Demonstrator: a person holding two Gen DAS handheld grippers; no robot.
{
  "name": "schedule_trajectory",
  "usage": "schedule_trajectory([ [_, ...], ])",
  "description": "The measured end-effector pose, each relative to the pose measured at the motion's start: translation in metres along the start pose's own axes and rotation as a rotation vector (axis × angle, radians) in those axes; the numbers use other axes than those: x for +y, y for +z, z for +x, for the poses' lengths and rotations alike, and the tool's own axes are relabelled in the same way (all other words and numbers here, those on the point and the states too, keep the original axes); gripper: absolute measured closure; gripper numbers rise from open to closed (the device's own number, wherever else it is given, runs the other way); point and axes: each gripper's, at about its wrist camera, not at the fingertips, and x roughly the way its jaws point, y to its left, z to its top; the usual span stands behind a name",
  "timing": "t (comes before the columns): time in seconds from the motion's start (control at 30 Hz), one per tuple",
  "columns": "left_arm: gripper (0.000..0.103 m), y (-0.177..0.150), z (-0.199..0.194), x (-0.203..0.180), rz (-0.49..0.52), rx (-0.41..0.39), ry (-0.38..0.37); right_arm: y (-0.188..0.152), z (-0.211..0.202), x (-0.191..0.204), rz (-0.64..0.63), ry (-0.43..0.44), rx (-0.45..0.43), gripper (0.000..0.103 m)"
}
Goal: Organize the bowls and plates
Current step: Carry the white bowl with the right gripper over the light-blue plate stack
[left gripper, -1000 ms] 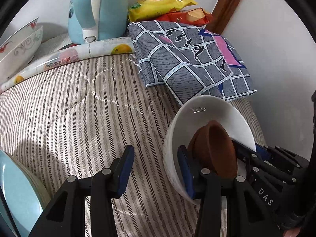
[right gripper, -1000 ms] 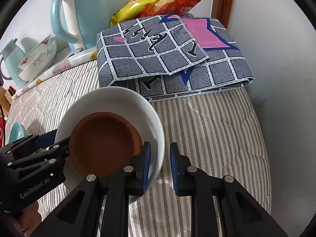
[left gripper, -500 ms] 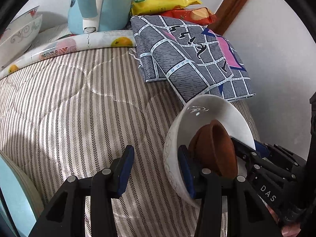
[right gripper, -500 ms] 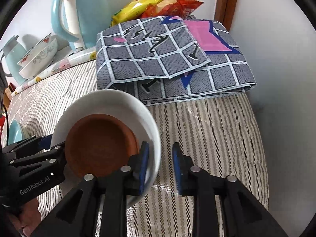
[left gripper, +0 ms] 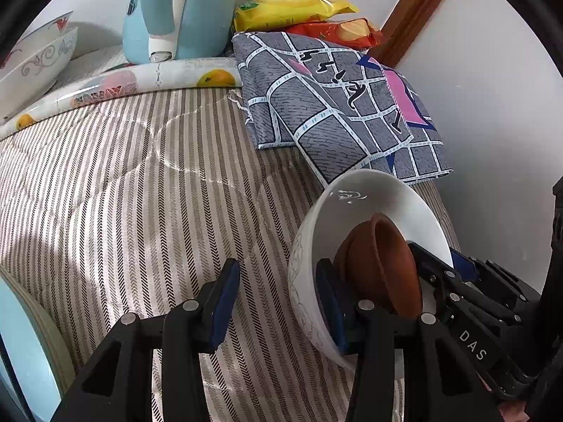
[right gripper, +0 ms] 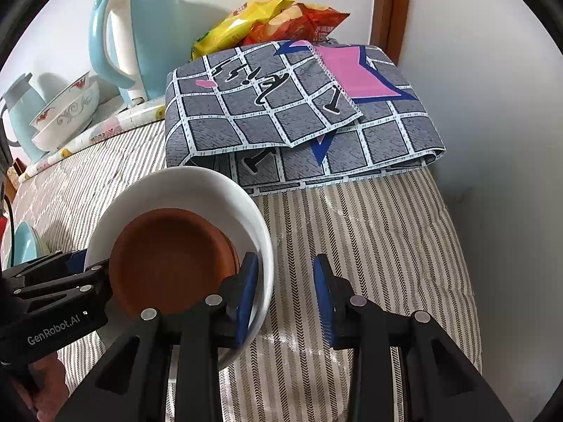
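Observation:
A white bowl (left gripper: pixel 369 204) with a brown clay bowl (left gripper: pixel 383 260) nested inside sits tilted on the striped bed cover. My left gripper (left gripper: pixel 276 281) straddles its near wall: one finger is inside, and the other stands apart from the outside, so it is open. From the right wrist view, the white bowl (right gripper: pixel 197 190) and brown bowl (right gripper: pixel 169 260) lie lower left. My right gripper (right gripper: pixel 285 270) straddles the rim, and its jaws are opening, with the outer pad off the bowl. Each gripper shows in the other's view: right gripper (left gripper: pixel 436 256), left gripper (right gripper: pixel 88 263).
A folded grey checked cloth (right gripper: pixel 292 112) lies just behind the bowl, with snack bags (left gripper: pixel 295 3) and a blue kettle (left gripper: pixel 176 10) beyond. Two patterned bowls (left gripper: pixel 31 59) are stacked far left. A light blue plate (left gripper: pixel 21 344) is at the lower left. A white wall (left gripper: pixel 492 105) is close on the right.
My right gripper's jaws have spread apart from a pinch on the white bowl's rim. The left gripper keeps the same gap, and the bowls have barely shifted.

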Motion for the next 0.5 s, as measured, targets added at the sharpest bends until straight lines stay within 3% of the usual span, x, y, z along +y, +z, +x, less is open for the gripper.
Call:
schedule_trajectory([
  [0.5,0.060,0.0030,0.0023,0.0001,-0.005,0.008,-0.004,-0.0014,-0.0005,0.0002,0.025,0.008,0.001,0.075],
])
